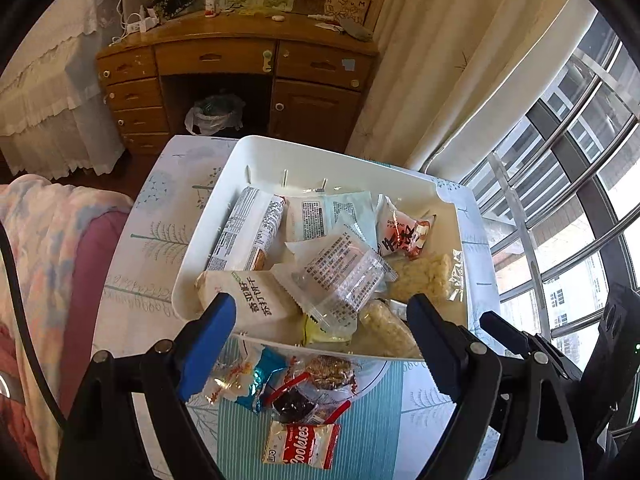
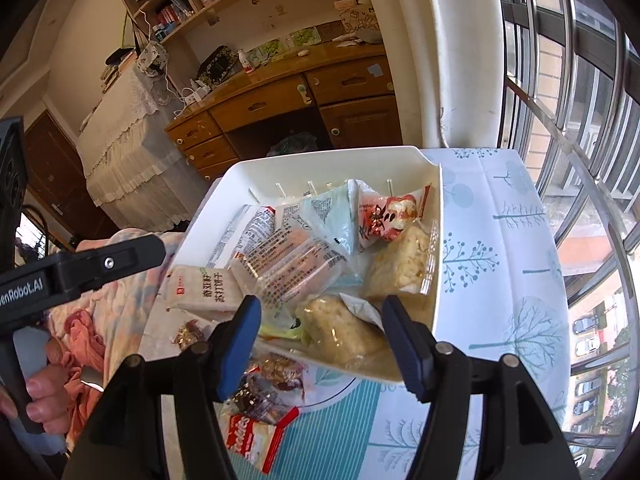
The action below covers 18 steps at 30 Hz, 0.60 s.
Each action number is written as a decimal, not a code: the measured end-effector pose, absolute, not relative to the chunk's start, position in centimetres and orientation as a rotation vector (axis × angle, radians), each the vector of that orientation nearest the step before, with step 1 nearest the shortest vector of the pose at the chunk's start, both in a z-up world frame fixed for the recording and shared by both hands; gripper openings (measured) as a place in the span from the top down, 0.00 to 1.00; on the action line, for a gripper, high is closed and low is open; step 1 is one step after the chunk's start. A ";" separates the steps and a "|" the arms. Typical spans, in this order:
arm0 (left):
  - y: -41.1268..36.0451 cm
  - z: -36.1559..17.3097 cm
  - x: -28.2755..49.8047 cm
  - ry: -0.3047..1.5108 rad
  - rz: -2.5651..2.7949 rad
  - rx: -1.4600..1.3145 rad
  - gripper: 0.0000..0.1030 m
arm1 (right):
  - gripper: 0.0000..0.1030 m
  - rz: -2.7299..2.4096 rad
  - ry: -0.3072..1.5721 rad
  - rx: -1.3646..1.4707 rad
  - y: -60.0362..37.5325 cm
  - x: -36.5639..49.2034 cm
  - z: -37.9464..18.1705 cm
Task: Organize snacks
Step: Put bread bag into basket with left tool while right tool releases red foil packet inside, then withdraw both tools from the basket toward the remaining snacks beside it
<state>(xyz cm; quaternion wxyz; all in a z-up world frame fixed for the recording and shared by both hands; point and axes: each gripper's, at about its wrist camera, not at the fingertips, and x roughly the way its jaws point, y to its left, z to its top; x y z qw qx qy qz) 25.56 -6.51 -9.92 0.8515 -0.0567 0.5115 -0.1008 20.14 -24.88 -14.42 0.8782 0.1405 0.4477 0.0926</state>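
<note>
Both grippers, left [image 1: 322,312] and right [image 2: 320,316], hung released and empty over the white plastic bin [image 1: 256,152] of wrapped snack packets [image 1: 340,276], red-and-white cookies packet [image 1: 302,446] outside it.

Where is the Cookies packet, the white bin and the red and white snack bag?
Cookies packet [image 1: 301,445]: left wrist view, on the red label.
White bin [image 1: 208,216]: left wrist view, on its left wall.
Red and white snack bag [image 2: 386,216]: right wrist view, on its printed front.
</note>
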 end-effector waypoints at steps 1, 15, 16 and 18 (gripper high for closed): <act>-6.3 -9.7 24.8 1.071 -0.199 -0.127 0.16 | 0.37 0.201 0.934 0.300 -25.0 19.9 -14.3; -0.8 -10.3 15.2 1.068 0.020 -0.251 0.16 | 0.26 0.309 1.017 0.365 -23.7 16.7 -15.3; -0.3 -10.5 14.8 1.070 0.034 -0.263 0.16 | 0.26 0.318 1.030 0.375 -23.5 16.5 -15.5; 0.7 -10.9 13.6 1.076 0.066 -0.287 0.16 | 0.26 0.331 1.056 0.385 -23.2 16.1 -15.9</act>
